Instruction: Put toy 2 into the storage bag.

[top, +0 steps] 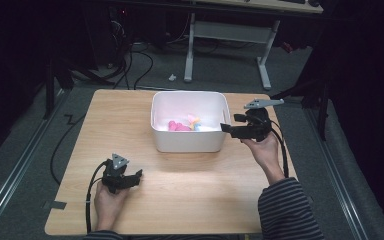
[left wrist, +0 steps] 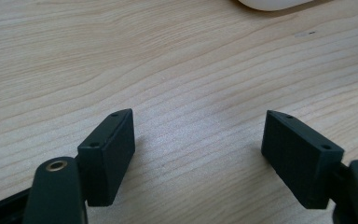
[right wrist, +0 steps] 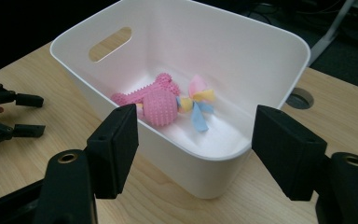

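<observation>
Two grippers, jaws spread and empty: right gripper [top: 228, 129] beside the white bin [top: 187, 142] holding a pink spiked chew toy [right wrist: 154, 100]; left gripper [top: 132, 177] near the table's [top: 205, 200] front-left corner.

My workspace, a dim lab, my wooden bench [top: 180, 200] on grey carpet, cables [top: 130, 65] trailing, white-legged desk [top: 230, 30] behind, floor rails [top: 15, 170].
</observation>
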{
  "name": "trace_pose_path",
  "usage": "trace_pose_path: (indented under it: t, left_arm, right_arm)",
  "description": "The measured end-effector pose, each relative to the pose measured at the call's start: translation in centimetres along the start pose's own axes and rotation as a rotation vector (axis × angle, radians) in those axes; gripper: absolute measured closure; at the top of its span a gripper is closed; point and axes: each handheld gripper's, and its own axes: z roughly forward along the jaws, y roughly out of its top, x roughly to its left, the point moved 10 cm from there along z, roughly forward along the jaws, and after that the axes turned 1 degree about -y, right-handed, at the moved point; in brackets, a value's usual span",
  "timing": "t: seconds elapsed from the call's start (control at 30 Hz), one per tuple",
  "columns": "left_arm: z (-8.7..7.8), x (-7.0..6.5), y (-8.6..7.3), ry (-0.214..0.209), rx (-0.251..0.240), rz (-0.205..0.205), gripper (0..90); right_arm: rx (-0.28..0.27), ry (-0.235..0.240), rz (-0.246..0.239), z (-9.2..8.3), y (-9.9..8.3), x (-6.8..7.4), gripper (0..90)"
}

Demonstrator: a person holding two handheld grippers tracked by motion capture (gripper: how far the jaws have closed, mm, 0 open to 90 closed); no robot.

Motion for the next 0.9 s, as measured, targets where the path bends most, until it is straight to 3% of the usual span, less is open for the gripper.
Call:
trace_pose_path:
  t: [0.27,0.5,0.9]
  left_arm:
    - [0.0,0.0,0.0,0.0,0.0,0.0,26.1]
    - [0.0,0.0,0.0,0.0,0.0,-0.001,26.1]
    - [0.0,0.0,0.0,-0.001,0.0,0.0,26.0]
  right_arm:
    - [-0.057,-0.021,0.02,-2.1,-0.6,-0.4,32.5]
    - [-0.097,-0.053,0.003,-4.0,-1.3,0.0,33.7]
    - [-0.109,-0.081,0.038,-5.5,-5.7,0.2,34.2]
